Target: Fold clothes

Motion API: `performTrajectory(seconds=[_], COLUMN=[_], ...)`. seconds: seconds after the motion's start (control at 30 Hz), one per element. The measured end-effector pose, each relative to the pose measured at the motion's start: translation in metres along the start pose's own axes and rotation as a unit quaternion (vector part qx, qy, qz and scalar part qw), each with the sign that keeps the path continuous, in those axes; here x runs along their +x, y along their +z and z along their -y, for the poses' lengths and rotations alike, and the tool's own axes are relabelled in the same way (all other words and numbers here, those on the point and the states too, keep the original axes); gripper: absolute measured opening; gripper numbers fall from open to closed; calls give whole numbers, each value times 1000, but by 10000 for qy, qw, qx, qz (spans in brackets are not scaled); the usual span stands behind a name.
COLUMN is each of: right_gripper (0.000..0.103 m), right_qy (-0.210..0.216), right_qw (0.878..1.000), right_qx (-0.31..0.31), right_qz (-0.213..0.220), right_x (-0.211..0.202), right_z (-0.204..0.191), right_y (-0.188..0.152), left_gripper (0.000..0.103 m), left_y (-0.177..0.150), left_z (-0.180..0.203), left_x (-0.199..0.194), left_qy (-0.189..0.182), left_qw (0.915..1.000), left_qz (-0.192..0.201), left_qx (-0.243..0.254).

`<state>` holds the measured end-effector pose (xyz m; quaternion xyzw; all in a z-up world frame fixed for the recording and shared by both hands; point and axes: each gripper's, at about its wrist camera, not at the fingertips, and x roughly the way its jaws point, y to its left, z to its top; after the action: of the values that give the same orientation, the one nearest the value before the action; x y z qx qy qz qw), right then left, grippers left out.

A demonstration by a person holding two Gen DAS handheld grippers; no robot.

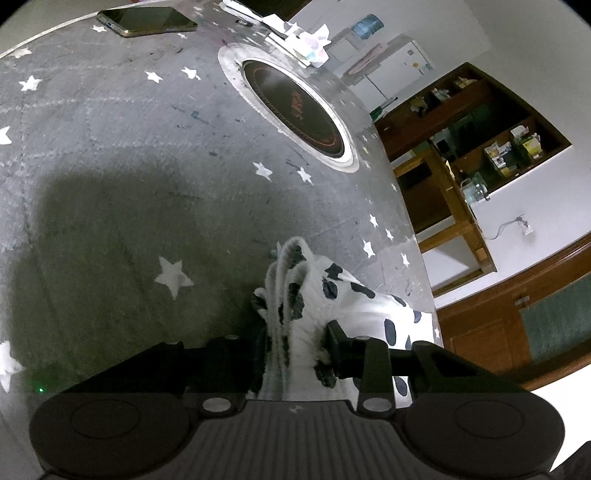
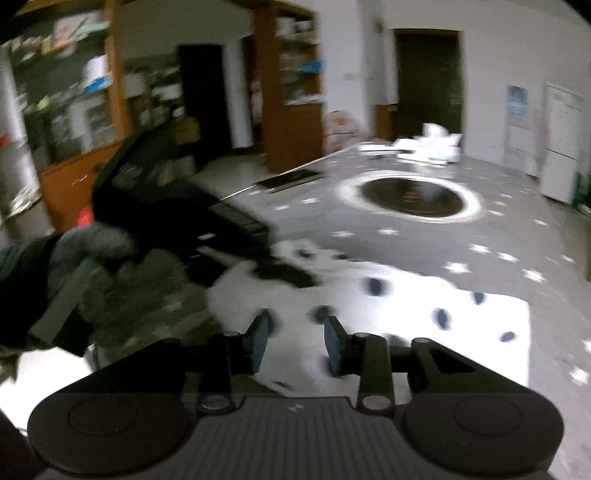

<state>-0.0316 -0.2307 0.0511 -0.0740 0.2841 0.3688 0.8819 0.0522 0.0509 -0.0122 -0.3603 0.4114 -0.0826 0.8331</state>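
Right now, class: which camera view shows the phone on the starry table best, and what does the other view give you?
The left wrist view: the phone lies sharp near the table's far edge, dark screen up. In the right wrist view it is only a blurred dark slab beyond the round inset.

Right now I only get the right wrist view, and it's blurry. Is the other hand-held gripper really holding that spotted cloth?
Observer: Yes. The left hand-held gripper is closed on a bunched-up edge of the spotted cloth.
Operator: What's the dark flat thing at the far edge of the table?
Observer: A phone, lying flat with its screen dark.
Operator: And the black circle in the middle?
Observer: A dark round plate set into a metal ring in the table, with a thin orange line near its rim.
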Motion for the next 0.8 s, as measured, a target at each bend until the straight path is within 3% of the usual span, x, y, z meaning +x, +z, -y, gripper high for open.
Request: performTrajectory(seconds=[0.2,0.37,0.57,0.67,0.8], right_gripper=[34,37,39,39,16], right_qy=[-1225,-1679,-1313,-1110,-922], right_qw=[9905,9769,9655,9645,9640], right_qx=[622,1320,2246,2394,2492], right_qz=[52,-3,-129,-100,-124], right_x=[-12,-4,11,12,14], right_z=[59,100,125,123,121], right_y=[-10,-25,-42,-42,-41], left_gripper=[37,37,37,37,37], left_y=[-1,-1,0,0,1], left_z=[2,2,2,3,5], left_x=[-1,-1,0,0,-1], left_qy=[27,20,32,49,88], left_qw=[10000,10000,9999,9999,9998], left_qz=[17,18,9,8,14], left_qx=[60,67,101,127,179])
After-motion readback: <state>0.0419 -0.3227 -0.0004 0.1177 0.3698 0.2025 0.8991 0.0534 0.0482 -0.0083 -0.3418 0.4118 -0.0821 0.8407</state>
